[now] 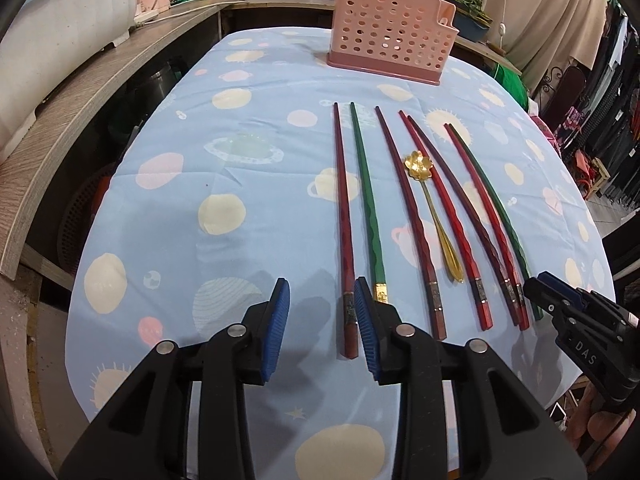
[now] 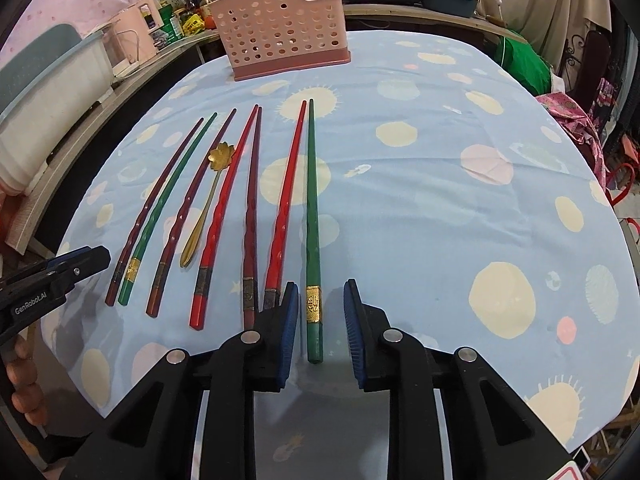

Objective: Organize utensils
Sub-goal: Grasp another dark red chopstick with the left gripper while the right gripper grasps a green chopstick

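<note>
Nothing looks sorted yet: every utensil lies flat on the blue patterned table, and the pink perforated holder at the far edge shows nothing standing in it, as far as its holes and open top reveal.

Going left to right in the right wrist view, the left tongs sit just beside the row's left end; whether they are parted cannot be told here, but in the left wrist view the left tongs stand wide apart and hold nothing, with the maroon chopstick showing in their gap beside the right-hand pad. Next come that maroon stick, a green chopstick, another dark red one, the gold spoon with its flower-shaped bowl, then a bright red and a maroon stick whose far tips touch, then a red chopstick and the last green chopstick.

The right tongs are parted wide with the butt of that last green stick lying between the pads, untouched by either.

By my judgement the task is at its very start: seven chopsticks and the spoon all remain to be carried to the holder.
</note>
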{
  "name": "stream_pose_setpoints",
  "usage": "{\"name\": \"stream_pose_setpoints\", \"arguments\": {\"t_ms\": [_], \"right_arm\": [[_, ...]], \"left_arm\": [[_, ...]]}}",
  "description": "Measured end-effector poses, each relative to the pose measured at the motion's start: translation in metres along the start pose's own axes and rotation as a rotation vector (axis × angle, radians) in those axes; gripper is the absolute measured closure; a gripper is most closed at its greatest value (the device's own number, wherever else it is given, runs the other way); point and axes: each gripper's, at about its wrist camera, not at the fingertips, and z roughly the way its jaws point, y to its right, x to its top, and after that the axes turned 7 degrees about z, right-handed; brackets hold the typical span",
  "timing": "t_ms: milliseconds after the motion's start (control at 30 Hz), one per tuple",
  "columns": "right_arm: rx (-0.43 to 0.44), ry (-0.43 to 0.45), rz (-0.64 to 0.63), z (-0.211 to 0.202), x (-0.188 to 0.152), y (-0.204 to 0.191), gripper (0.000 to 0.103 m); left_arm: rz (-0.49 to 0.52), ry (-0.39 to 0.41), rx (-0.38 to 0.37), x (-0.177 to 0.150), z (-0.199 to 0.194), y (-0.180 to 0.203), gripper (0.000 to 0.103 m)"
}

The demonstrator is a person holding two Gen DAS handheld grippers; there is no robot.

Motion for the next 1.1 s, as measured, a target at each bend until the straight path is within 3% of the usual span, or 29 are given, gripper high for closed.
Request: {"name": "stream_pose_setpoints", "arguments": {"t_ms": [467,600,767,1100], "right_arm": [[-0.003,0.003,-0.007,0.0,-0.002,0.0,0.083],[-0.005,0.004,-0.009,0.0,-0.002,-0.001,0.085],[-0.003,0.002,0.001,-0.001,-0.002,0.002,0.095],[0.02,0.027,0.004,-0.012,0.002,-0.001,0.096]], "left_arm": [[0.013,-0.031,-0.025,-0.01,0.011,0.006,0.073],[0.011,-0.033,-0.047,-0.01,0.012,0.006,0.096],[0.015,-0.031,-0.058,-0.01,0.011,0.008,0.096],[-0.015,0.005,-0.061,0.0,-0.005,0.0,0.096]]}}
